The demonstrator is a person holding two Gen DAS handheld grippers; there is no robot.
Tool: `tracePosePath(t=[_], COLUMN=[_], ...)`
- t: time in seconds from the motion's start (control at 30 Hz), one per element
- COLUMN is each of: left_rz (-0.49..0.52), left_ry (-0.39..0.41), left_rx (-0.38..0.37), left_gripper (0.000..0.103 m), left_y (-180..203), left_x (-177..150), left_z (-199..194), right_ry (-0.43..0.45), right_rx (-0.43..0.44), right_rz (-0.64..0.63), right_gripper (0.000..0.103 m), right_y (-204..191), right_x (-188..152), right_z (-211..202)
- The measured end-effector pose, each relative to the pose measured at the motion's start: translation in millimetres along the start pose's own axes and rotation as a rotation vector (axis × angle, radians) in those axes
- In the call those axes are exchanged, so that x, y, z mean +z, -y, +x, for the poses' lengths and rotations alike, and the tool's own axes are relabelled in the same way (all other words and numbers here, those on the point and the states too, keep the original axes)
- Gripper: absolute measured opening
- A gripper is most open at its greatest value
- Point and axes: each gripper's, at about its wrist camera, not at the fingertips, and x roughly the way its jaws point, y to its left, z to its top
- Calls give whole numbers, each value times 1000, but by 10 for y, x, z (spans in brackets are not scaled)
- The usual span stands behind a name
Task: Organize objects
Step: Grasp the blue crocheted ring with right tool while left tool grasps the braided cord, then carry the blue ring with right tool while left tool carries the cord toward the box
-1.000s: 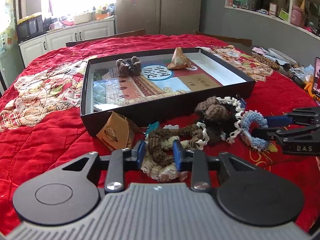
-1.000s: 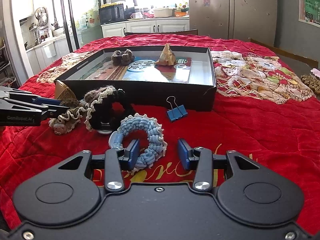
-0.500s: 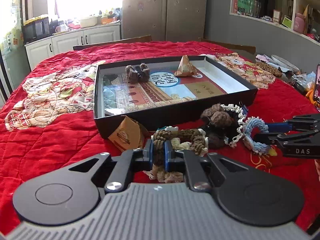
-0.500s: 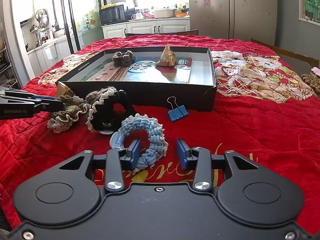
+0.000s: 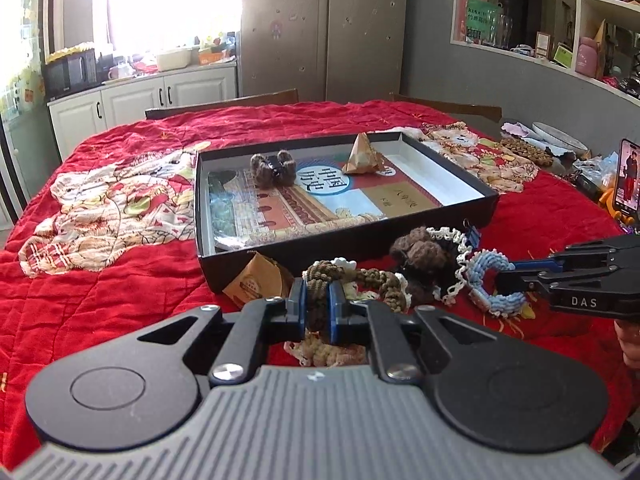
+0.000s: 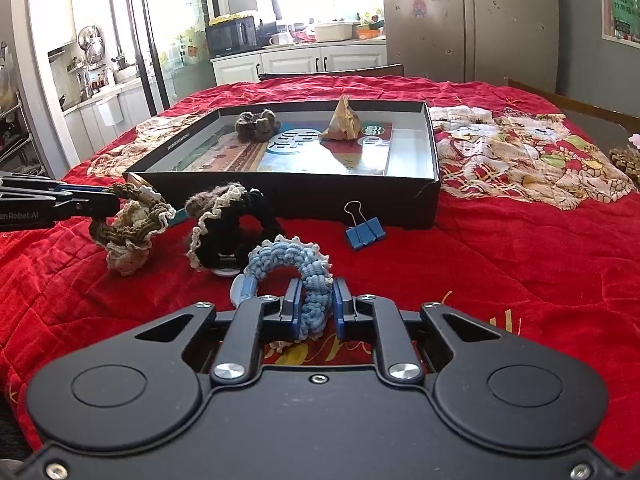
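Crocheted rings lie on the red blanket (image 6: 500, 248) in front of the black box (image 6: 360, 196). The left gripper (image 5: 317, 308) pinches the brown ring (image 5: 360, 280) tight. The right gripper (image 6: 316, 306) squeezes the blue ring (image 6: 292, 264). A black ring (image 6: 232, 224) sits between them, near a blue clip (image 6: 365, 232). Inside the box rest a fuzzy brown ring (image 6: 256, 124) and a paper pyramid (image 6: 344, 120).
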Motion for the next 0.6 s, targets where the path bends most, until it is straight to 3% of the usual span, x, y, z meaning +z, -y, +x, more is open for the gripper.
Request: tracePosePath(t=[0.6], left_rz=[-1], left_ry=[79], left_rx=[-26], left_gripper=[13], left_y=[-3], left_x=[100], left_z=[-197], right_ry=[60], right_rx=[20], right_rz=[-15], right_gripper=[13], right_y=[-33], right_x=[46], right_z=[-129])
